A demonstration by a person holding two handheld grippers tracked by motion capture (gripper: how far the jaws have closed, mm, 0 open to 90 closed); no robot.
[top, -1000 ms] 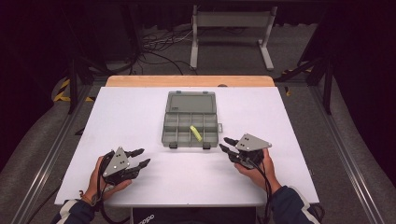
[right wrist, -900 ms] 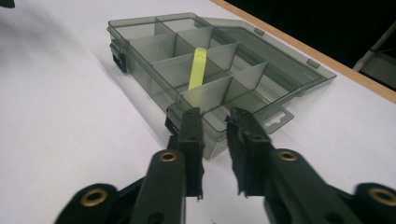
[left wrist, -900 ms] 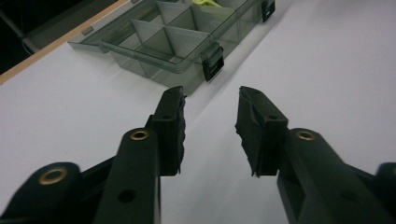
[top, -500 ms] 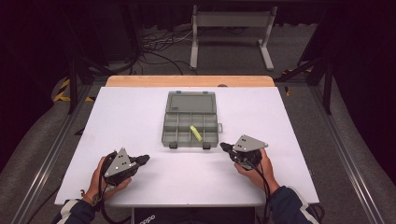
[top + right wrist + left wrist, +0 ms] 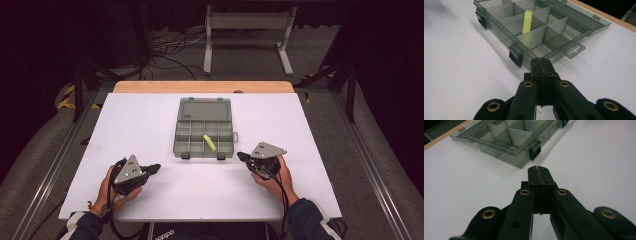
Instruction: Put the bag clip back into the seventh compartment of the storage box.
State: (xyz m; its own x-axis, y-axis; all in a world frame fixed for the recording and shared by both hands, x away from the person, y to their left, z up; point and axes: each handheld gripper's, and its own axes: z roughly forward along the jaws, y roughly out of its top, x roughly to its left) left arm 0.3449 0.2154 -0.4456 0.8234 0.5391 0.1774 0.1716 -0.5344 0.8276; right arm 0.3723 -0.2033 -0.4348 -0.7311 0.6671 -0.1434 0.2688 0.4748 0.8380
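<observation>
Open compartment box (image 5: 204,132) with yellow stick (image 5: 209,143) at surface (image 5: 150,115) centre; left tool (image 5: 154,168) and right tool (image 5: 241,156) near it, jaws pressed together, empty.

Lab or recording studio, not a home. White table (image 5: 150,130) with a wood edge strip at its far side sits alone in a dark space. Black curtains hang behind and to both sides of the table. Grey carpet floor around it. Metal rails (image 5: 47,175) run along the floor left and right of the table. Loose cables (image 5: 167,47) and a grey metal stand (image 5: 247,30) lie beyond its far edge.
</observation>
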